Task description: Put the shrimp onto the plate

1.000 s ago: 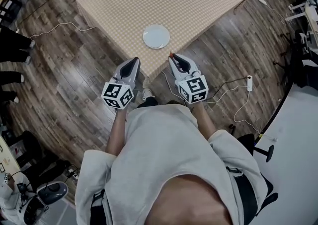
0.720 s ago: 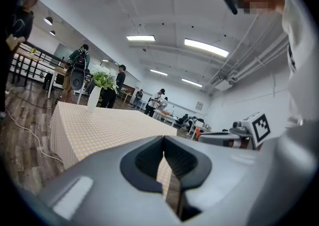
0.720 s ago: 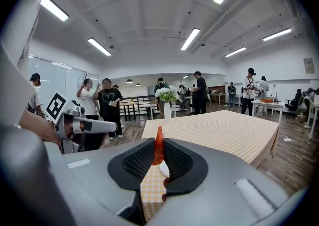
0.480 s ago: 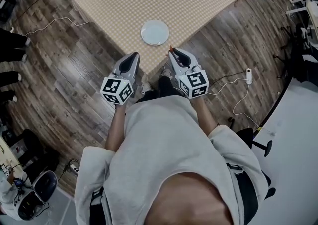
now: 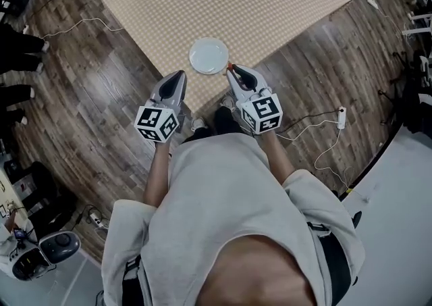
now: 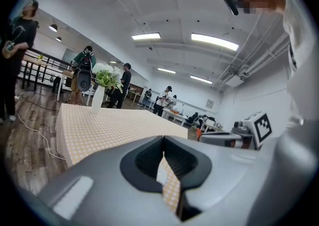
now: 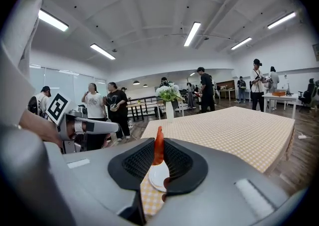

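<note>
The right hand-held gripper (image 7: 158,159) pinches the orange shrimp (image 7: 158,145) upright between its jaws, at the near edge of the checked worktop (image 5: 256,1), just right of the white plate (image 5: 208,55). The left hand-held gripper (image 6: 163,159) is pressed together on nothing, near the plate's left.

plate (image 5: 208,55) at table (image 5: 270,1) corner, vase (image 7: 170,111) at far edge
</note>
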A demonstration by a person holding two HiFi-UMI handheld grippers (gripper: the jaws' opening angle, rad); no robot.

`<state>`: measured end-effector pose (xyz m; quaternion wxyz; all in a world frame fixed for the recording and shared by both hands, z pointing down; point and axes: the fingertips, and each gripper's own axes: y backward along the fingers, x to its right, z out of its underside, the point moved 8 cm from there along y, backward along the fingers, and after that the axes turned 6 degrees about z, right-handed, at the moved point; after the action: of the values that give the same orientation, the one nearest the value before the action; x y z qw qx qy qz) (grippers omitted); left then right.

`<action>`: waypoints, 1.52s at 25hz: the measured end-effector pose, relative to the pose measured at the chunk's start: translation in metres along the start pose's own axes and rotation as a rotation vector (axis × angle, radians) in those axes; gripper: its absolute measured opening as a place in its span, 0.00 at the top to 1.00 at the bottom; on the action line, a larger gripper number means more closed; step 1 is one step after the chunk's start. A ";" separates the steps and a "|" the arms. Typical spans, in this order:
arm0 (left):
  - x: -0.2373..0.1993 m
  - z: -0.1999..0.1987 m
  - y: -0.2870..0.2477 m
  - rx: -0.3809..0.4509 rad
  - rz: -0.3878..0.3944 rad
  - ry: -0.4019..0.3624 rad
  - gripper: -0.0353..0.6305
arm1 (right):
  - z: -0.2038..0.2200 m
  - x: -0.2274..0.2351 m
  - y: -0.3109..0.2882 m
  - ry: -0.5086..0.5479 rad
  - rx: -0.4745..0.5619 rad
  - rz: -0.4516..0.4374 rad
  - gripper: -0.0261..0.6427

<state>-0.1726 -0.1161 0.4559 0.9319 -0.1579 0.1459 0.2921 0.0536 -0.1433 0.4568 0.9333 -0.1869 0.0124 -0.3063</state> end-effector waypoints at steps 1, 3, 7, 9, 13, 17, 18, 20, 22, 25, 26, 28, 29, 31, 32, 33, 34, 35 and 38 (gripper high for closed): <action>0.000 -0.002 -0.006 0.002 -0.011 -0.004 0.93 | -0.002 0.006 -0.004 0.002 0.005 -0.013 0.87; 0.002 -0.005 -0.015 0.006 -0.035 -0.012 0.93 | -0.006 0.016 -0.011 0.007 0.018 -0.042 0.87; 0.006 -0.010 -0.027 0.011 -0.092 -0.017 0.93 | -0.014 0.032 -0.024 0.017 0.031 -0.102 0.87; 0.007 -0.010 -0.028 0.014 -0.112 -0.011 0.93 | -0.017 0.035 -0.030 0.024 0.030 -0.130 0.87; 0.001 -0.005 -0.029 0.004 -0.129 0.009 0.93 | -0.017 0.034 -0.042 0.024 0.016 -0.156 0.87; -0.011 -0.005 -0.030 -0.004 -0.110 0.019 0.93 | -0.012 0.028 -0.051 0.010 -0.009 -0.142 0.87; -0.014 -0.006 -0.031 -0.008 -0.101 0.017 0.93 | -0.011 0.026 -0.053 0.006 -0.015 -0.133 0.87; -0.022 -0.009 -0.032 -0.015 -0.081 0.009 0.93 | -0.010 0.023 -0.057 -0.005 -0.023 -0.109 0.87; -0.031 -0.010 -0.031 -0.024 -0.063 0.009 0.93 | -0.007 0.018 -0.061 -0.015 -0.035 -0.087 0.87; -0.042 -0.006 -0.032 -0.044 -0.043 0.026 0.93 | 0.000 0.013 -0.066 -0.030 -0.060 -0.061 0.87; -0.045 -0.003 -0.032 -0.054 -0.037 0.035 0.93 | 0.003 0.012 -0.067 -0.034 -0.072 -0.053 0.87; -0.048 0.004 -0.034 -0.073 -0.025 0.054 0.93 | 0.010 0.011 -0.067 -0.043 -0.097 -0.041 0.87; -0.049 0.008 -0.036 -0.082 -0.019 0.062 0.93 | 0.014 0.011 -0.068 -0.047 -0.109 -0.037 0.87; -0.051 0.016 -0.039 -0.100 -0.007 0.075 0.93 | 0.024 0.012 -0.070 -0.057 -0.137 -0.031 0.87; -0.052 0.021 -0.040 -0.108 -0.004 0.081 0.93 | 0.029 0.013 -0.070 -0.063 -0.151 -0.029 0.87; -0.052 0.026 -0.041 -0.115 -0.003 0.088 0.93 | 0.035 0.014 -0.071 -0.067 -0.164 -0.028 0.87; -0.053 0.031 -0.042 -0.120 -0.004 0.095 0.93 | 0.040 0.015 -0.071 -0.071 -0.178 -0.027 0.87; -0.055 0.035 -0.043 -0.125 -0.007 0.102 0.93 | 0.045 0.015 -0.072 -0.075 -0.190 -0.028 0.87; -0.059 0.044 -0.045 -0.142 -0.012 0.121 0.93 | 0.058 0.014 -0.072 -0.089 -0.226 -0.030 0.87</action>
<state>-0.1850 -0.1637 0.5266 0.9096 -0.2418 0.1802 0.2859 0.0320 -0.1851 0.5382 0.9011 -0.3046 0.0026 -0.3084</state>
